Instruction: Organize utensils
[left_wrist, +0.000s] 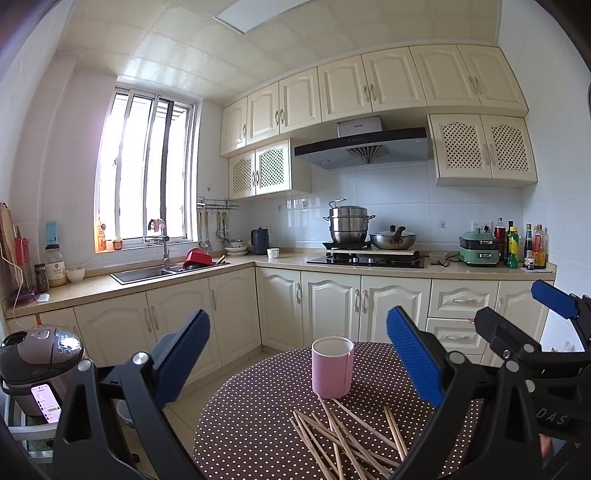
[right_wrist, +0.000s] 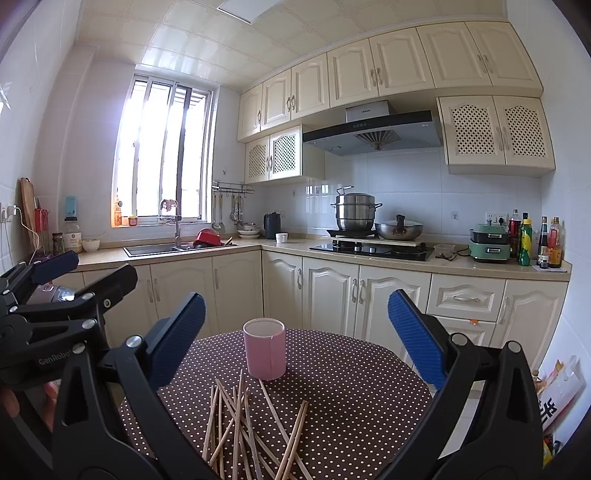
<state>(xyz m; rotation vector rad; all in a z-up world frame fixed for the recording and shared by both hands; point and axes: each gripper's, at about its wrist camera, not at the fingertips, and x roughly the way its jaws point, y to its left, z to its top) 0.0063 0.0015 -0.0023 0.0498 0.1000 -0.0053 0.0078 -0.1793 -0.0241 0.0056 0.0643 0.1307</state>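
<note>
chopsticks (right_wrist: 251, 432) loose beside pink cup (right_wrist: 264, 349) on dotted table (right_wrist: 351, 387) — both grippers' jaws wide apart, empty

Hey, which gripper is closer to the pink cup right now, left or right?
Roughly equal. Left gripper and right gripper both hover open short of the pink cup, side by side.

Chopsticks (right_wrist: 243, 428): pale wood, matt. Cup (right_wrist: 264, 349): pink, smooth, matt. Table (right_wrist: 351, 387): brown cloth, white dots, matt. Left gripper (left_wrist: 299, 354), right gripper (right_wrist: 297, 339): black plastic; pads (right_wrist: 415, 334) blue, ribbed.
</note>
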